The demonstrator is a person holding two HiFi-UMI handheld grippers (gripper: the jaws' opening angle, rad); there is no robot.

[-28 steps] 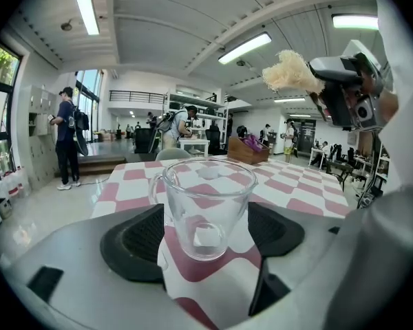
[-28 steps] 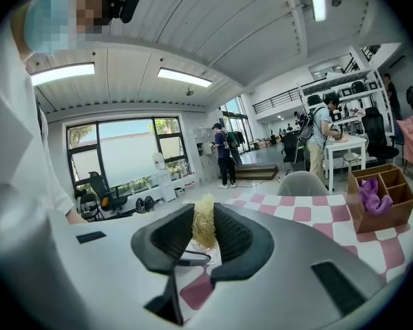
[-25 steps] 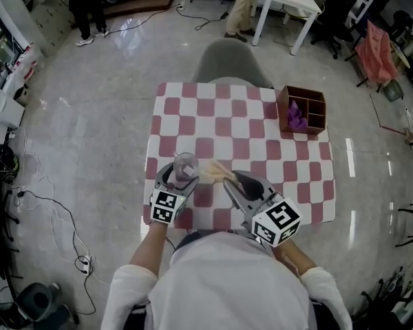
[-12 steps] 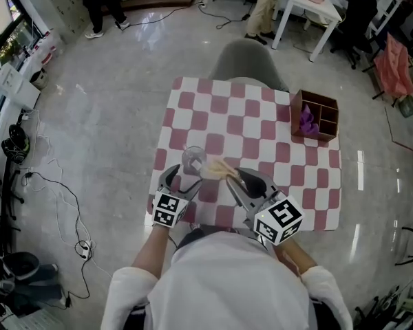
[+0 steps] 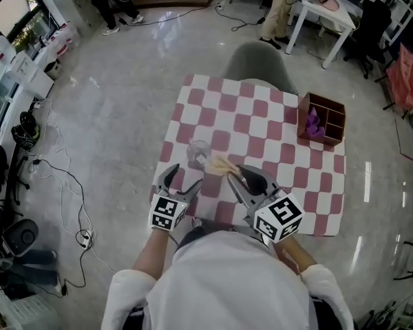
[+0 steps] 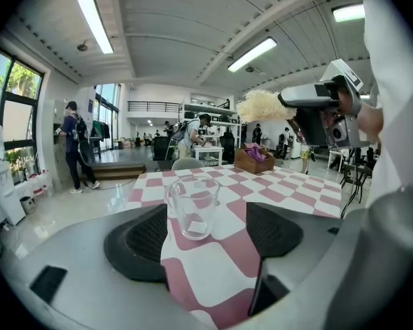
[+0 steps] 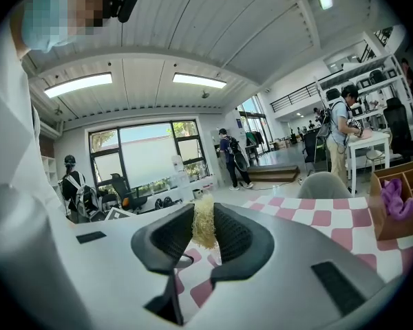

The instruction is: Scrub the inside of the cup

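Head view: noted cup upright on table, in its near-left part, about 1 o'clock from left gripper and just past its tips. Found right gripper at 3 o'clock of the left one, carrying scrubber just beside the cup's rim; cannot tell whether touching. Logged box well apart at the table's 2 o'clock corner. Left gripper view: read left gripper jaws as wide apart, clamped on nothing. Placed cup ahead in the gap, nearer the left pad, apparently untouched and empty. Spotted scrubber held high at 1 o'clock by right gripper, above the cup rather than in it. Right gripper view: read right gripper jaws as pressed together on scrubber, pale fibres sticking out past the tips; cup not visible here. Judged scrubbing not yet begun. Risks: with the cup unheld, pushing the scrubber in would likely slide or tip it. Closing the left jaws on an off-centre cup could knock it sideways before the grip forms. Twisting hard could drag loose fibres out of the right jaws.
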